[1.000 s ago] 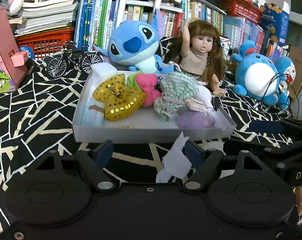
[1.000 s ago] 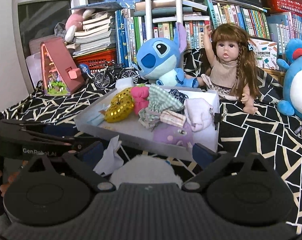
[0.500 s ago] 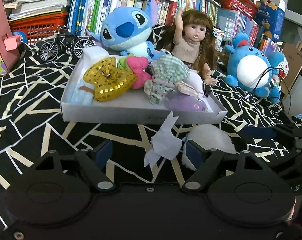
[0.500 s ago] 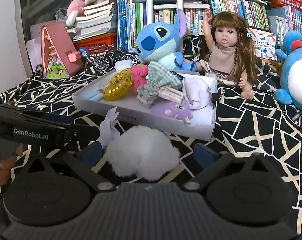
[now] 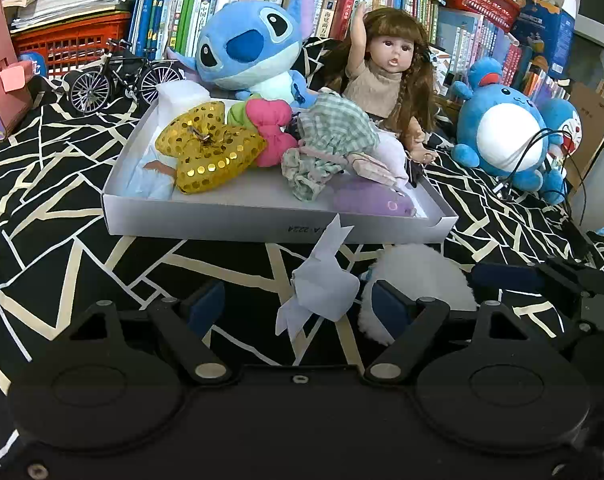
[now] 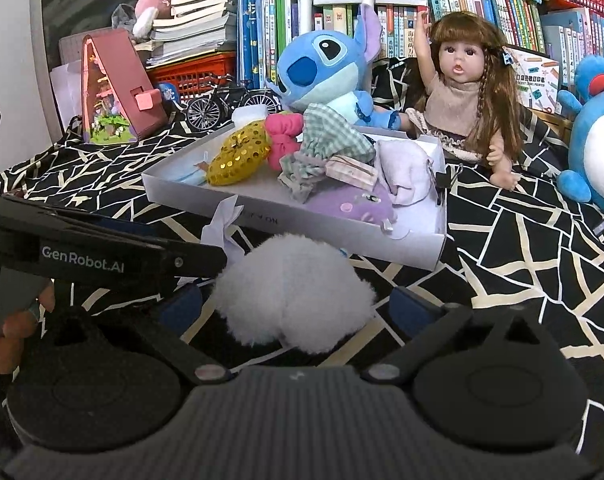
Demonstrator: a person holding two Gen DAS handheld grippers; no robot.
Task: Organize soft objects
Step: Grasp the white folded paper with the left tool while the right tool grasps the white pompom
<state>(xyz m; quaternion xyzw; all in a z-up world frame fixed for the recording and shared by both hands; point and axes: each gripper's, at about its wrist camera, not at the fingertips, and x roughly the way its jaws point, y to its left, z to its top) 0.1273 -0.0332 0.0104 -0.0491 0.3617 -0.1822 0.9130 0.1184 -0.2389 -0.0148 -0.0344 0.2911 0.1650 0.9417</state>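
A white fluffy pompom (image 6: 294, 288) lies on the black patterned cloth in front of a white tray (image 6: 333, 226). My right gripper (image 6: 298, 304) is open, its fingers on either side of the pompom. A white folded paper figure (image 5: 321, 284) stands between the fingers of my open left gripper (image 5: 298, 308); the pompom (image 5: 417, 276) is just right of it. The tray (image 5: 230, 220) holds a gold sequin bow (image 5: 210, 148), a pink bow (image 5: 274, 128), a green checked cloth (image 5: 329, 136) and a purple soft toy (image 5: 369, 200).
A Stitch plush (image 5: 250, 48), a doll (image 5: 389, 80) and a blue round plush (image 5: 509, 132) sit behind the tray. A model bicycle (image 5: 122, 76) and a red toy house (image 6: 114, 88) stand at the left. Bookshelves fill the back. Cables (image 5: 541, 160) lie at the right.
Both grippers have drawn back from the tray and dropped lower. The pompom now lies between the right gripper's fingers, and the paper figure between the left gripper's fingers.
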